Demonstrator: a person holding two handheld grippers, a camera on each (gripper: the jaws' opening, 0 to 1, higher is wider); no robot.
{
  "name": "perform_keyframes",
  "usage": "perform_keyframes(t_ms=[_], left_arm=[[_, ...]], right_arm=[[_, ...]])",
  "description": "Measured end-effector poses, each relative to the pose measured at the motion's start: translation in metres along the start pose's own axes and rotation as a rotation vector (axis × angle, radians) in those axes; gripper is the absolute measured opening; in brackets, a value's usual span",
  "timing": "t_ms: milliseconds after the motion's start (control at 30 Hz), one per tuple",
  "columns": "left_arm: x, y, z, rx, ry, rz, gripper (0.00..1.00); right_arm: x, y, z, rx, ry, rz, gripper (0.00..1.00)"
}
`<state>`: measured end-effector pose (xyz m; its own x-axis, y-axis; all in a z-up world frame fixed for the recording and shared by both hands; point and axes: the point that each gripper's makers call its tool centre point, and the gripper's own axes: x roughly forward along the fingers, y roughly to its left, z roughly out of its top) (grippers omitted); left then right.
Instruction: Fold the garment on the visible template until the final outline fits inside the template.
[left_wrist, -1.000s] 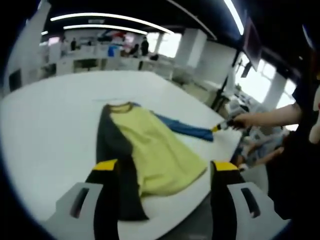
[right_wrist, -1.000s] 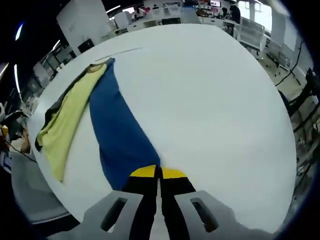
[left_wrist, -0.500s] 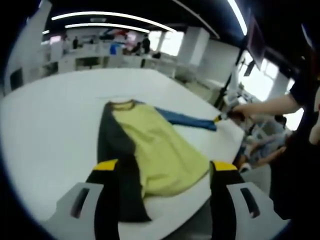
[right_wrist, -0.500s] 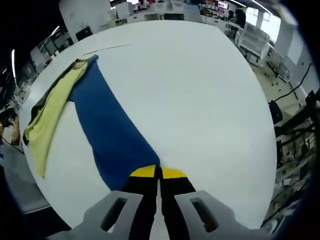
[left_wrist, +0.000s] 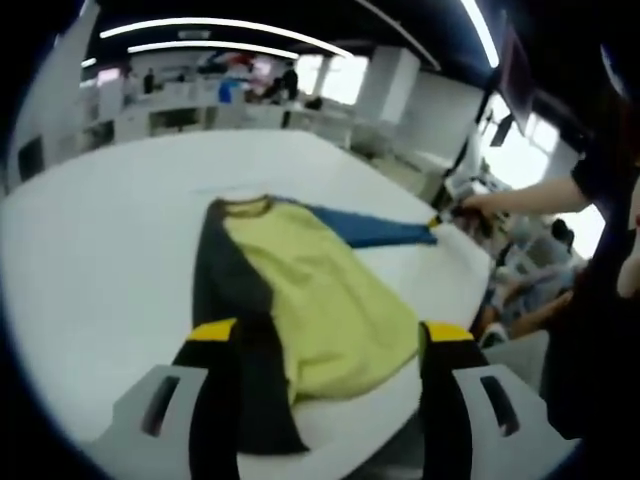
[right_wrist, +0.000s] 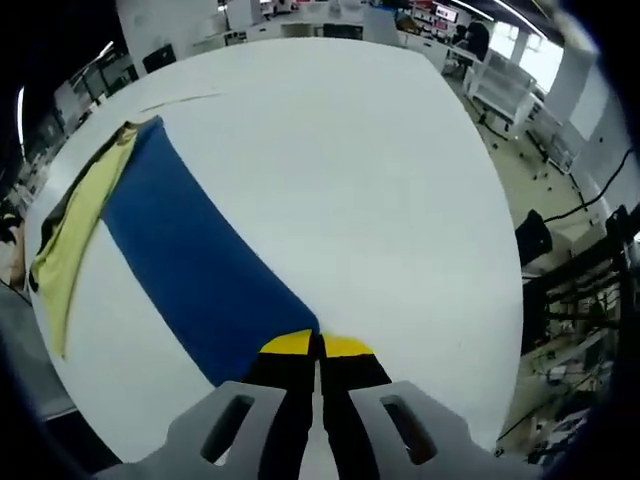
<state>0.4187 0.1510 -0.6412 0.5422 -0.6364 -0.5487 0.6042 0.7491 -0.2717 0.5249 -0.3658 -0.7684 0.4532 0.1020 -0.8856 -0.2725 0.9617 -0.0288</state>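
A long-sleeved garment with a yellow body (left_wrist: 320, 295), a black sleeve (left_wrist: 235, 330) and a blue sleeve (left_wrist: 372, 230) lies on a large white table (left_wrist: 100, 250). In the left gripper view my left gripper (left_wrist: 325, 335) hovers open over the garment's hem, nothing between its jaws. The right gripper (left_wrist: 447, 213) appears there at the far right, held by a person's hand, pinching the blue cuff. My right gripper (right_wrist: 318, 345) is shut on the end of the blue sleeve (right_wrist: 190, 270), stretched out from the yellow body (right_wrist: 75, 230). A thin line (right_wrist: 185, 99) marks the table beyond the collar.
The table's near edge (left_wrist: 400, 420) runs just under the garment's hem. A person's arm (left_wrist: 540, 195) reaches in from the right. Desks, chairs and people fill the office behind. Bare white tabletop (right_wrist: 370, 180) spreads to the right of the blue sleeve.
The right gripper has carried the blue cuff further away from the body, so the sleeve now lies straighter and wider. My left gripper has stayed open over the hem.
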Motion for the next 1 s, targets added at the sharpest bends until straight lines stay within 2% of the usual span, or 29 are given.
perform_keyframes(t_ms=[200, 400, 900, 1000], left_arm=[[0.005, 0.001, 0.0, 0.002, 0.017, -0.001, 0.68], [0.001, 0.004, 0.001, 0.023, 0.036, -0.002, 0.69], [0.008, 0.004, -0.011, 0.0, 0.06, -0.009, 0.69], [0.007, 0.006, -0.011, 0.0, 0.057, -0.009, 0.69]], right_arm=[[0.008, -0.014, 0.008, -0.052, 0.019, -0.01, 0.02], [0.011, -0.041, 0.019, -0.069, 0.022, -0.055, 0.02], [0.021, -0.057, 0.032, -0.103, 0.029, -0.077, 0.02], [0.026, -0.068, 0.037, -0.119, 0.024, -0.094, 0.02]])
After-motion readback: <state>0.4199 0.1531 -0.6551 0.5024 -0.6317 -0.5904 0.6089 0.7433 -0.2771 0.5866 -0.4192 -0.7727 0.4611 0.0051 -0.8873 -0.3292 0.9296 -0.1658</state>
